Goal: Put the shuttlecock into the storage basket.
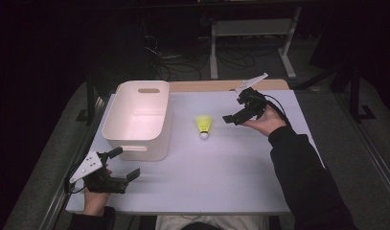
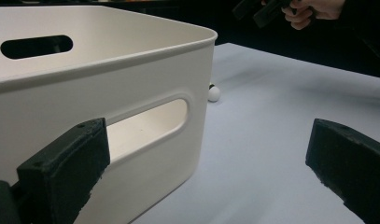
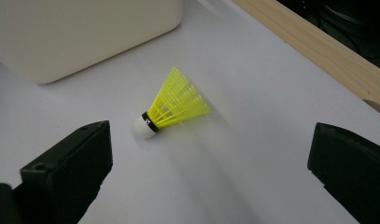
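Both my tongs gape empty: right tongs (image 1: 241,113) near the shuttlecock (image 1: 203,125) at its 3 o'clock, left tongs (image 1: 121,165) by the bin (image 1: 117,128). Nothing binned yet, I judge.

Smooth matt plastic bin (image 1: 137,120); wooden table edge (image 3: 318,51); yellow plastic shuttlecock (image 3: 171,105).

**My left tongs beside the white bin**

My left gripper (image 2: 206,172) has its black jaws spread wide, nothing between them. The white bin (image 2: 131,84) stands just ahead, its slotted handle wall facing me. Past the bin's near corner a small white ball tip (image 2: 214,94) peeks out on the pale table (image 2: 271,140). Far beyond the bin, my other hand (image 2: 313,10) grips dark tongs.
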